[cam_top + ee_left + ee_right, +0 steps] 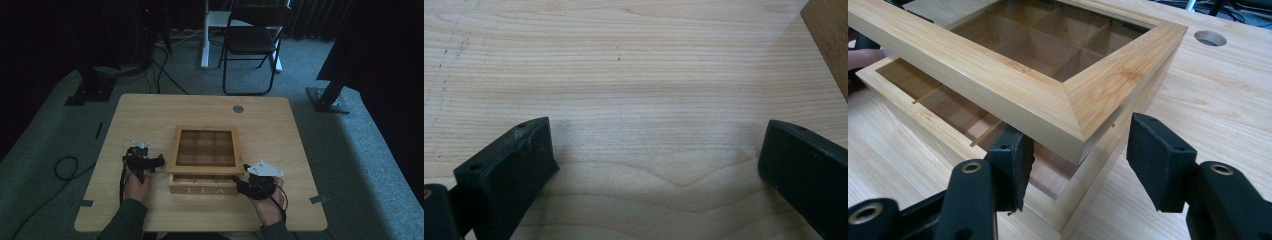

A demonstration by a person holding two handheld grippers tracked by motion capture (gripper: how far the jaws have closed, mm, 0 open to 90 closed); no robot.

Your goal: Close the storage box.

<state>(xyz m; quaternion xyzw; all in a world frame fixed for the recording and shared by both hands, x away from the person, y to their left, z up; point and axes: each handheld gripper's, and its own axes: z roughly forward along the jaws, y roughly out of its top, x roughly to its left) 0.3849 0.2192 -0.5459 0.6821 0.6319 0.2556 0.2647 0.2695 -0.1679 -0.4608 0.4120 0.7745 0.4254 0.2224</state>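
While the tea box sits mid-table with its glass lid partly raised, the right gripper stands wide, its jaws astride the lid's near corner. The left gripper, also wide, holds nothing, hovering over bare wood beside the box.

The high view is dim and slightly soft, the room around the bench falling to near black. Both gripper views are bright and evenly lit. A faint, diffuse shadow lies on the wood between the left gripper jaws. The right gripper is blurred near the lens.
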